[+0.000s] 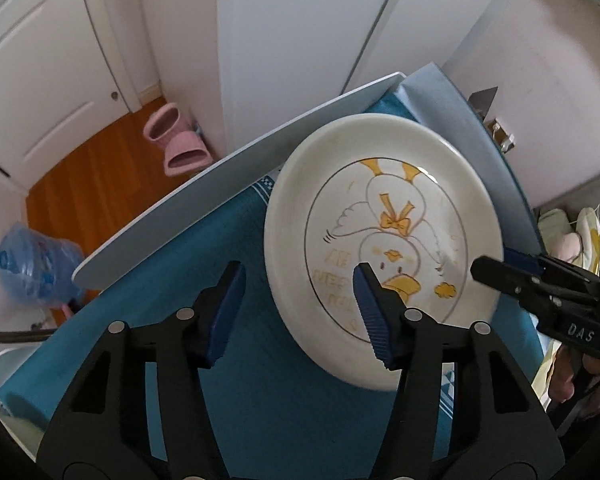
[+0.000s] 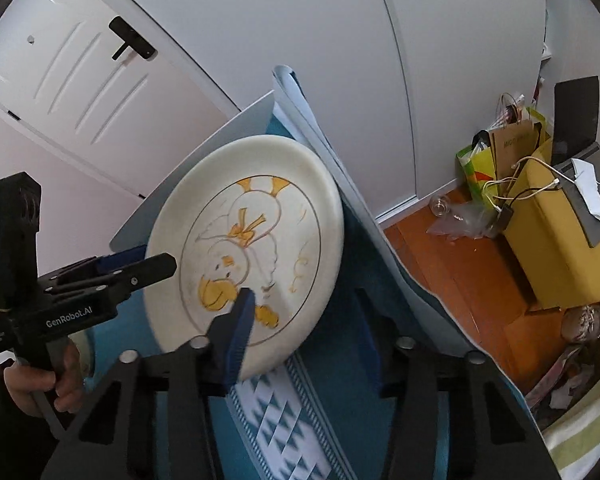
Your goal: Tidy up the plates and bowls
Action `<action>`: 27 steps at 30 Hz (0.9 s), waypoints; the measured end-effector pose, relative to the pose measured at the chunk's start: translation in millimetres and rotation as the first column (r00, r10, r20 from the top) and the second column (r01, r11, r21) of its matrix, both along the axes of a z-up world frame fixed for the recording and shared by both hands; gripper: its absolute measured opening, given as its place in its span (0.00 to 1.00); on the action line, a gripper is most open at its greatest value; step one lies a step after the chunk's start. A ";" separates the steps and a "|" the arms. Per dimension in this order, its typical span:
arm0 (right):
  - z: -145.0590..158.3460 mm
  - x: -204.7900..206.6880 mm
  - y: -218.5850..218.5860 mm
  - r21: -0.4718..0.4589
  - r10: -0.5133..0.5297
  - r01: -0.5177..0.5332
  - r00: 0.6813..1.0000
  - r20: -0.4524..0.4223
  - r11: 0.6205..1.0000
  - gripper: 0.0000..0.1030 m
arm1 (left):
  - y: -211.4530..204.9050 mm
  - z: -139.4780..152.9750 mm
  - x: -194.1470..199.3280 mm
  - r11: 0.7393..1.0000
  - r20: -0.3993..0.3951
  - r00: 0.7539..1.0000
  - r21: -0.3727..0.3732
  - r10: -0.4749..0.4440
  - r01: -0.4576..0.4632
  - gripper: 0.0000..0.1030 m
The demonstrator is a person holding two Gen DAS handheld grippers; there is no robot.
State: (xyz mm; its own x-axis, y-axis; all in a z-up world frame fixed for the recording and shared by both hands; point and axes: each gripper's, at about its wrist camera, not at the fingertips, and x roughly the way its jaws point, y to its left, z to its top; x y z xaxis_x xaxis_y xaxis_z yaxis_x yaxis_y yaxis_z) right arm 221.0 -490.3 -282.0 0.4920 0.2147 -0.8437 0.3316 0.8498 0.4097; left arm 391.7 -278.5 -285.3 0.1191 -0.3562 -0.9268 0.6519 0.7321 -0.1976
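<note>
Slippage threatened: left gripper [image 1: 299, 270] and right gripper [image 2: 304, 294] straddled opposite rims of the tilted plate [image 1: 380, 216]. We couldn't tell if the fingers were clenched, and it could drop onto the table [image 1: 260, 400].

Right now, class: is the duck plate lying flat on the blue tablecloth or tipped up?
Tipped up. The duck plate is tilted in both views, its lower edge nearest the blue tablecloth; contact unclear.

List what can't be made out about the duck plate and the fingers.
Left wrist view: the plate has a motion-blurred near rim, and one finger of the left gripper covers part of the duck; contact unclear.
Right wrist view: the far finger of the right gripper blurs into the blue cloth.
Both views: plate lettering unreadable; its underside hidden.
</note>
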 end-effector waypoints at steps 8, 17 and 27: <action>-1.5 8.9 2.7 -0.045 -0.020 0.020 1.000 0.009 0.999 0.21 | 0.1 -9.3 6.3 1.000 -0.013 1.000 -0.013 -0.011 0.011 0.24; -3.9 11.2 0.1 -0.065 -0.028 0.028 1.000 0.000 0.997 0.12 | -1.7 -7.0 2.5 1.000 0.017 1.000 0.003 -0.012 0.012 0.22; 7.9 3.8 -0.4 -0.084 -0.016 0.019 0.999 0.036 0.996 0.12 | -3.7 15.8 -13.9 1.000 0.070 0.997 0.007 -0.027 0.027 0.22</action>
